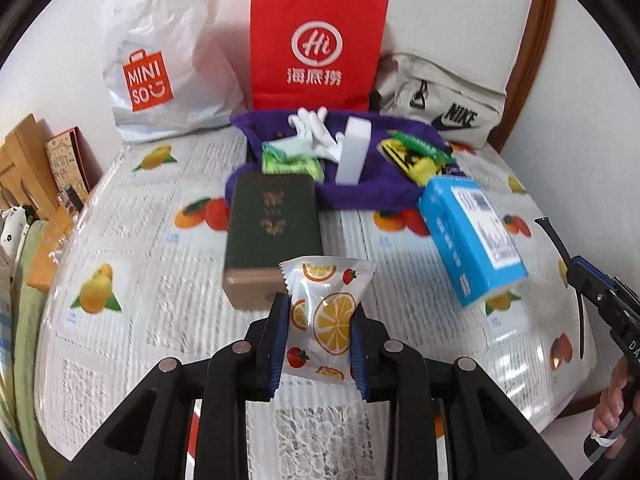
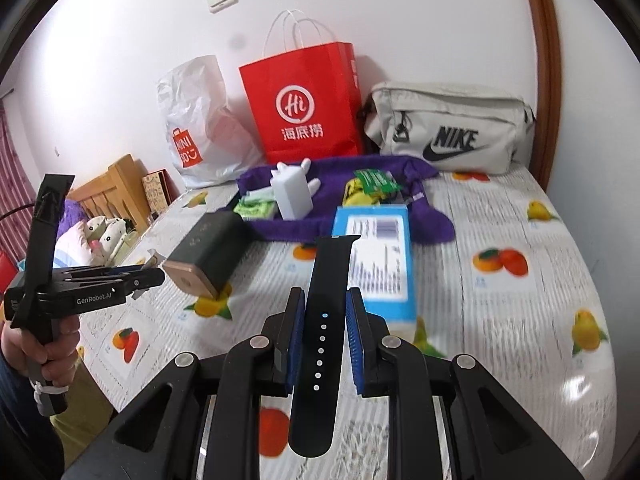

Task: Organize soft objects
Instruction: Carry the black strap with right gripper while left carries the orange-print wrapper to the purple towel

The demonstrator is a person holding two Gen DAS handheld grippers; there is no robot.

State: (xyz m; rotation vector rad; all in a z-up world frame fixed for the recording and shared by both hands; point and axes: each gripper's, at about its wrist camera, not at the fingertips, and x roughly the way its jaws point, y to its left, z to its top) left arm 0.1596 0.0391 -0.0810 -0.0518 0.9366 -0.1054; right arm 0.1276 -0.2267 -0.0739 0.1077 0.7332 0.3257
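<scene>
The left tongs [image 1: 320,326] are closed on a fruit-print sachet [image 1: 326,316], which stands upright between the pads above the counter [image 1: 132,280]. The right tongs [image 2: 325,336] are nearly closed around a black watch strap [image 2: 325,320]; pad contact cannot be confirmed. The strap's long axis runs along the fingers, pointing forward. Straight ahead of both tongs lies the purple cloth [image 1: 360,196], carrying white gloves [image 1: 316,128], green packets [image 1: 288,160] and a white block [image 1: 354,148]. A dark green box [image 1: 272,236] and a blue box [image 1: 472,240] lie between. The left tongs appear nearer the cloth.
</scene>
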